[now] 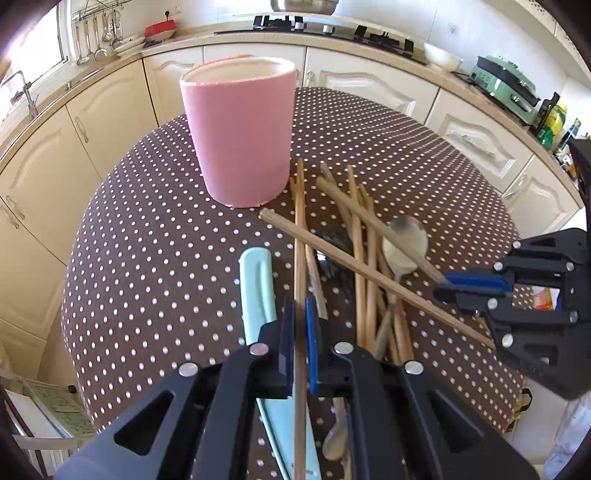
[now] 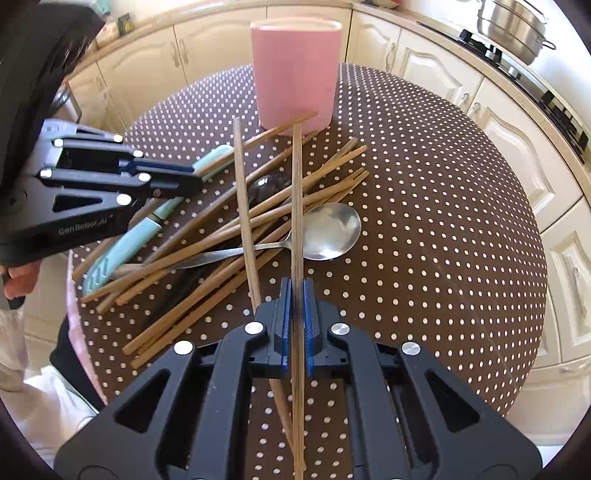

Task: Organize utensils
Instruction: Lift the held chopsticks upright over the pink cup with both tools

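A pink utensil holder [image 1: 240, 133] stands upright at the far side of the round dotted table; it also shows in the right wrist view [image 2: 295, 70]. In front of it lies a heap of wooden chopsticks [image 1: 364, 258], a metal spoon [image 2: 330, 230] and a light-blue sheathed knife [image 1: 256, 291]. My left gripper [image 1: 300, 306] is shut on one chopstick [image 1: 300, 229] that points toward the holder. My right gripper [image 2: 296, 291] is shut on another chopstick [image 2: 296, 199], also pointing at the holder. Each gripper shows in the other's view: the right one [image 1: 448, 286], the left one [image 2: 197, 177].
The table [image 2: 424, 192] has a brown cloth with white dots. Cream kitchen cabinets [image 1: 110, 110] curve around it. A hob with a steel pot [image 2: 511, 22] and a green appliance [image 1: 506, 86] sit on the counter. A second spoon [image 1: 334, 441] lies under my left gripper.
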The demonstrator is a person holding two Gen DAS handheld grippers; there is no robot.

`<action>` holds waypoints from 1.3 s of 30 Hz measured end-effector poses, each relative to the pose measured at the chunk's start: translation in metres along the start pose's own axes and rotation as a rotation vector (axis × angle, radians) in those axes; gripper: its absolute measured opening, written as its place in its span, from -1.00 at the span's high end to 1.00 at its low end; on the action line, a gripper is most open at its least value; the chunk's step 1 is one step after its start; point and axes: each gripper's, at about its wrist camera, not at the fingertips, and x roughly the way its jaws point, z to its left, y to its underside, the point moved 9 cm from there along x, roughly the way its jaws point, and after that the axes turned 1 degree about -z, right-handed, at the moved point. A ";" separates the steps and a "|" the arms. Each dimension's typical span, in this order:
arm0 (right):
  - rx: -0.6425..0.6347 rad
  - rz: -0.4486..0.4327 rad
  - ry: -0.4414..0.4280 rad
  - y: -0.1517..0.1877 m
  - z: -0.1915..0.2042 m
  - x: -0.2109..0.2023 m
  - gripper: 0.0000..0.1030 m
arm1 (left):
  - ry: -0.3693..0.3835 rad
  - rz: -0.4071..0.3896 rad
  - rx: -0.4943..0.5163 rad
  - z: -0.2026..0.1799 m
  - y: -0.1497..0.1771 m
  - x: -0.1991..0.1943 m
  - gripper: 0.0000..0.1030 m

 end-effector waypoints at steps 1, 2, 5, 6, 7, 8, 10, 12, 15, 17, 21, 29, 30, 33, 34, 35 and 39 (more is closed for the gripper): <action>0.008 -0.020 0.000 0.000 -0.001 -0.005 0.87 | 0.000 -0.016 -0.010 0.000 0.000 -0.005 0.88; 0.017 -0.036 -0.004 -0.001 0.001 -0.011 0.87 | -0.001 -0.035 -0.016 0.000 0.001 -0.011 0.88; 0.045 -0.094 -0.014 -0.008 0.003 -0.025 0.87 | -0.003 -0.105 -0.036 0.004 0.004 -0.034 0.88; 0.055 -0.115 -0.014 -0.012 0.004 -0.029 0.87 | -0.007 -0.133 -0.046 0.005 0.003 -0.042 0.88; 0.067 -0.141 -0.011 -0.016 0.002 -0.034 0.87 | -0.022 -0.156 -0.053 0.008 0.001 -0.050 0.88; 0.074 -0.153 -0.010 -0.018 0.000 -0.036 0.87 | -0.045 -0.174 -0.062 0.011 -0.002 -0.055 0.88; 0.093 -0.179 -0.012 -0.024 -0.004 -0.040 0.87 | -0.063 -0.191 -0.082 0.015 -0.009 -0.059 0.88; 0.103 -0.205 -0.008 -0.031 -0.005 -0.041 0.87 | -0.094 -0.202 -0.091 0.018 -0.016 -0.061 0.88; 0.114 -0.246 -0.007 -0.041 -0.003 -0.043 0.87 | -0.113 -0.274 -0.091 0.014 -0.024 -0.079 0.88; 0.124 -0.277 -0.004 -0.047 -0.004 -0.045 0.87 | -0.143 -0.342 -0.099 0.016 -0.030 -0.094 0.88; 0.145 -0.336 0.005 -0.064 -0.004 -0.049 0.87 | -0.193 -0.448 -0.123 0.023 -0.040 -0.117 0.88; 0.181 -0.513 -0.036 -0.105 0.003 -0.085 0.87 | -0.164 -0.611 -0.169 0.035 -0.071 -0.158 0.88; 0.181 -0.537 -0.040 -0.113 0.003 -0.091 0.87 | -0.157 -0.630 -0.169 0.035 -0.076 -0.162 0.88; 0.184 -0.613 -0.052 -0.137 0.001 -0.106 0.87 | -0.120 -0.688 -0.173 0.035 -0.093 -0.173 0.88; 0.187 -0.637 -0.055 -0.145 0.000 -0.110 0.87 | -0.113 -0.710 -0.171 0.035 -0.100 -0.178 0.88; 0.189 -0.651 -0.060 -0.152 -0.001 -0.112 0.87 | -0.103 -0.737 -0.171 0.035 -0.106 -0.182 0.88; 0.210 -0.719 -0.082 -0.181 -0.009 -0.121 0.87 | -0.023 -0.813 -0.189 0.039 -0.129 -0.193 0.88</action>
